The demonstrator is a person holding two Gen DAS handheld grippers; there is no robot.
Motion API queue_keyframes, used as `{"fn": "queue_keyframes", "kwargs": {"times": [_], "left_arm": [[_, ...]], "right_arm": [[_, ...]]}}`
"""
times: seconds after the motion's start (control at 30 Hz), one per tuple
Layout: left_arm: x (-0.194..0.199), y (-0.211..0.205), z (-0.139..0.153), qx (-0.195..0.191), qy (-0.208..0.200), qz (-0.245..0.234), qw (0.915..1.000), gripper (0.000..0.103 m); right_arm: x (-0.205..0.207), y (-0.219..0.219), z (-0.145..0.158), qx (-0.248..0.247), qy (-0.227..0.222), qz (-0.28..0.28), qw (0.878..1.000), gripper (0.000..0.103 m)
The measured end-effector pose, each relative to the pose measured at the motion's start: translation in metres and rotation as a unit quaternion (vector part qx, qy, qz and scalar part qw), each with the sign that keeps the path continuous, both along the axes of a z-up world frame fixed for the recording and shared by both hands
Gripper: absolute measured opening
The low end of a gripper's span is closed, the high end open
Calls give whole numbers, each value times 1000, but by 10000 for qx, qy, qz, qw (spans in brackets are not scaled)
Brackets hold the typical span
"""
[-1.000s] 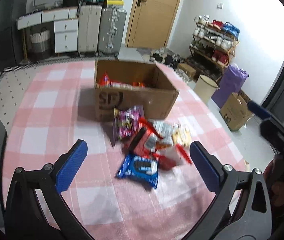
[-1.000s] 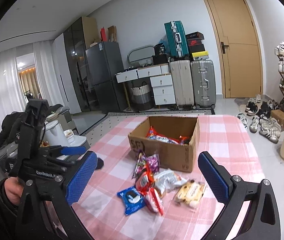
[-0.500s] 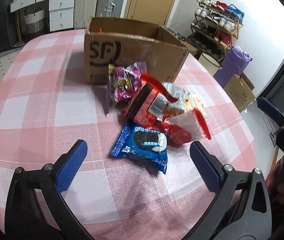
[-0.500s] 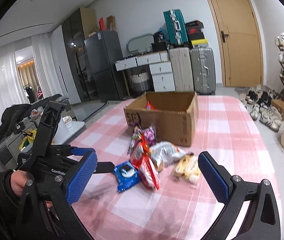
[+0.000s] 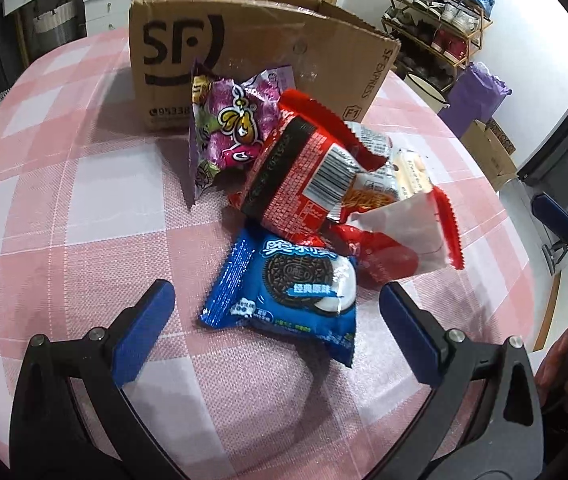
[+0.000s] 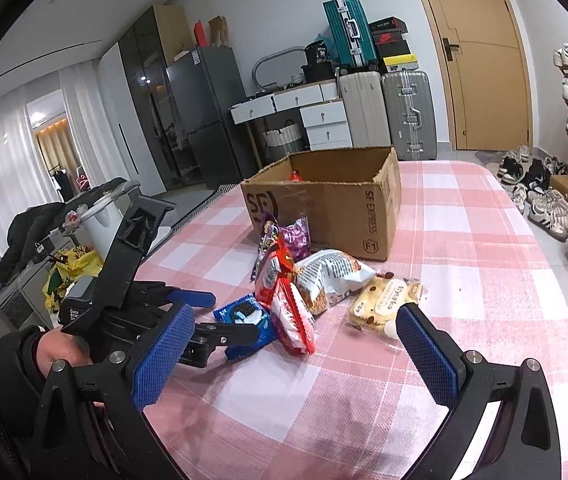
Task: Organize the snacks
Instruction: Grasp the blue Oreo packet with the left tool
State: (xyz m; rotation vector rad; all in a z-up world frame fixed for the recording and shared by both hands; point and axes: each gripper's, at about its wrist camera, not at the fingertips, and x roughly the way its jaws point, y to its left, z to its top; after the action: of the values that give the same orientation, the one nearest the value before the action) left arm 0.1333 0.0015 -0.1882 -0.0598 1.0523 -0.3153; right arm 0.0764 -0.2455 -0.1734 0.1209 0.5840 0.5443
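Left wrist view: left gripper (image 5: 273, 306) spread wide, nothing held, low over pink checked cloth (image 5: 83, 184). Blue cookie pack (image 5: 284, 284) flat between the fingers, just ahead of the tips, touching neither. Past it a heap: red packet (image 5: 296, 176), purple candy bag (image 5: 231, 128), red-and-white bag (image 5: 408, 236), all overlapping. Cardboard box (image 5: 243, 52) beyond heap, open top, contents not visible from here.

Right wrist view: right gripper (image 6: 292, 344) also wide open, empty, held back from heap. Yellow pastry pack (image 6: 384, 300) just ahead of right finger; noodle bag (image 6: 332, 276) further on. Something red showing inside box.

Step, prob.: approach for picking cookie pack w/ left. Next calls for: drop a bit, straddle pack across short side, close w/o catching red bag edge lying on it, then lift over box wall & release.
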Motion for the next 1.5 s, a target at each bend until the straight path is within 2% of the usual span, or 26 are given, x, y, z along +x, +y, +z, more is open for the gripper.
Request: {"fn": "queue_keyframes", "kwargs": {"times": [0.1, 0.13, 0.17, 0.23, 0.27, 0.3, 0.57, 0.73, 1.07, 1.5], "left_arm": [[6, -1, -5, -55, 18, -70, 10000, 93], [6, -1, -6, -57, 11, -113, 9999, 86], [8, -2, -7, -14, -24, -158, 9999, 73], [9, -2, -8, -88, -39, -266, 9996, 61], [9, -3, -8, -199, -17, -347, 9992, 50], [11, -3, -10, -324, 22, -450, 9985, 47], [19, -3, -14, -408, 33, -381, 9984, 44], [8, 2, -15, -383, 34, -312, 9988, 44], [-8, 22, -8, -437, -29, -95, 9990, 44], [-17, 43, 8, -707, -229, 164, 9971, 44]], "right_arm": [[2, -2, -2, 14, 39, -33, 10000, 102], [2, -3, -3, 37, 40, -40, 10000, 102], [2, -3, -4, 54, 50, -37, 10000, 102], [2, -3, -3, 108, 93, -3, 9999, 102], [3, -3, -4, 139, 116, 14, 9998, 102], [1, -3, -4, 144, 121, 27, 9998, 102], [-2, 3, -3, 111, 111, 51, 9999, 102], [0, 5, -4, 96, 151, 45, 9998, 102], [17, 9, -20, 276, 596, 72, 9978, 102], [45, 28, -43, 201, 989, 199, 9947, 102]]}}
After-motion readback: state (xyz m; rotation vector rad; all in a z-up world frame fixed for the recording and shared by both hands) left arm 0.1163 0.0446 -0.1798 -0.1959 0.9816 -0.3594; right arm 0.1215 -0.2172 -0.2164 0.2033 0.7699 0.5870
